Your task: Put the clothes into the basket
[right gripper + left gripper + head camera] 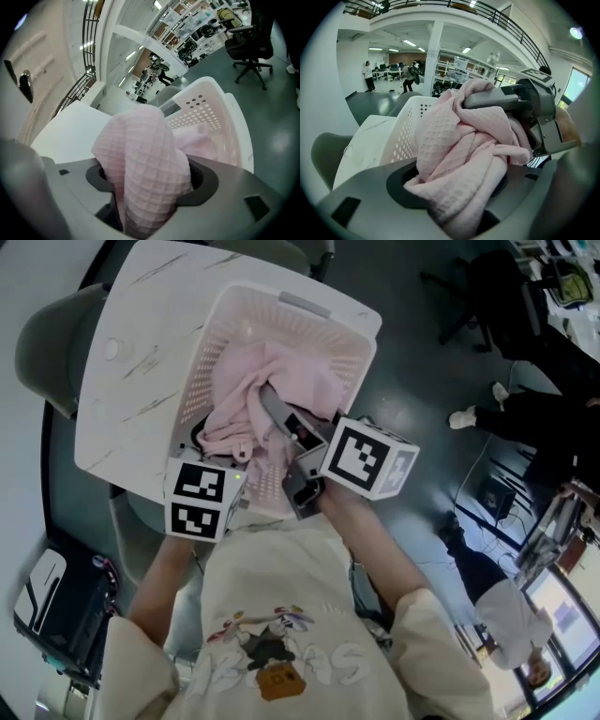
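Left gripper view: pink cloth (459, 150) pinched inside left hand-held gripper (454, 199), over basket (401, 136)

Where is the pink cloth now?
In the head view's middle, the pink cloth is bunched in the white basket, pinched by the left gripper and right gripper.

One basket (281, 310), one desk (131, 362) and one pink garment (281, 381). Two grippers, the left gripper (450, 190) and the right gripper (150, 190), each carry one marker cube: the left cube (199, 498) and the right cube (367, 457). Two grey chairs (42, 343) and one black office chair (478, 287). In the left gripper view, two distant people (369, 75).
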Demonstrator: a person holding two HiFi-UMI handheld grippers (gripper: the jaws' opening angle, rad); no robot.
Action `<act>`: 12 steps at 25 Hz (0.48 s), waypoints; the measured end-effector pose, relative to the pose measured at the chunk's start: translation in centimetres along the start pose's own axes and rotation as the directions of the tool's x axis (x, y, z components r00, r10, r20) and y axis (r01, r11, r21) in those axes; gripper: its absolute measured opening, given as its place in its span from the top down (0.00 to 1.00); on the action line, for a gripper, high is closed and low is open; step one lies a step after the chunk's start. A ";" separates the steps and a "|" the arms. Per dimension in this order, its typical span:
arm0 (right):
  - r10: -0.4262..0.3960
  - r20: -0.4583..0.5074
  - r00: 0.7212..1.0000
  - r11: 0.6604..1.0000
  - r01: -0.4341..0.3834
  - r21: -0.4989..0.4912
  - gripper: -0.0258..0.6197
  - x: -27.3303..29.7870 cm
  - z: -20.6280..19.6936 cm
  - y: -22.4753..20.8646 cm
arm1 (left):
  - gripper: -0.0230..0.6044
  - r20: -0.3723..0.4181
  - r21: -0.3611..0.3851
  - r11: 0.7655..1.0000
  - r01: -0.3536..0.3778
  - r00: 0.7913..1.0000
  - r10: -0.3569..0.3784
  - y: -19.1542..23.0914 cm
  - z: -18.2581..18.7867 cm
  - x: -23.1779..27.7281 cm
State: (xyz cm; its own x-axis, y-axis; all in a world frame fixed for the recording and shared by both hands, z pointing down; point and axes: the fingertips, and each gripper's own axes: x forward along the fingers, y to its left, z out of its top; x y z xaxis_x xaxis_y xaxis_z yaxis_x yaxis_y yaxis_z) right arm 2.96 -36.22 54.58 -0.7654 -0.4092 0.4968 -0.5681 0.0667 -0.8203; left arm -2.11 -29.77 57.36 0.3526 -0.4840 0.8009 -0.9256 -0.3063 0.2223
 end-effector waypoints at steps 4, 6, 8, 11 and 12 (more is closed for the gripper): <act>-0.039 -0.005 0.999 0.999 0.039 -0.007 0.47 0.6 0.1 -0.7 | 0.59 -0.013 -0.014 1.000 -0.025 1.000 0.025 0.6 -0.8 0.6; -0.042 0.003 0.999 0.999 0.042 0.010 0.47 0.9 0.1 -1.1 | 0.59 -0.016 -0.015 0.999 -0.045 0.999 0.044 1.0 -1.2 0.7; -0.054 0.005 0.999 0.998 0.054 0.026 0.47 1.0 0.0 -1.5 | 0.59 -0.025 -0.028 0.998 -0.059 0.998 0.058 1.3 -1.5 0.8; -0.076 0.003 0.997 0.996 0.076 0.035 0.47 1.4 -0.3 -1.9 | 0.59 -0.042 -0.058 0.996 -0.072 0.997 0.070 1.8 -2.1 1.2; -0.084 0.003 0.996 0.996 0.084 0.036 0.47 1.6 -0.4 -2.0 | 0.59 -0.049 -0.065 0.995 -0.077 0.996 0.074 2.0 -2.3 1.4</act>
State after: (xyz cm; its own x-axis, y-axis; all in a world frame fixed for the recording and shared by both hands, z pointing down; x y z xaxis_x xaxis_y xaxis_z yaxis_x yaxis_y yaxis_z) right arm 2.74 -36.61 57.16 -0.7141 -0.4158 0.5632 -0.6190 -0.0006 -0.7854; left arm -3.75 -29.19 60.19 0.2756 -0.4647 0.8415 -0.9571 -0.2137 0.1955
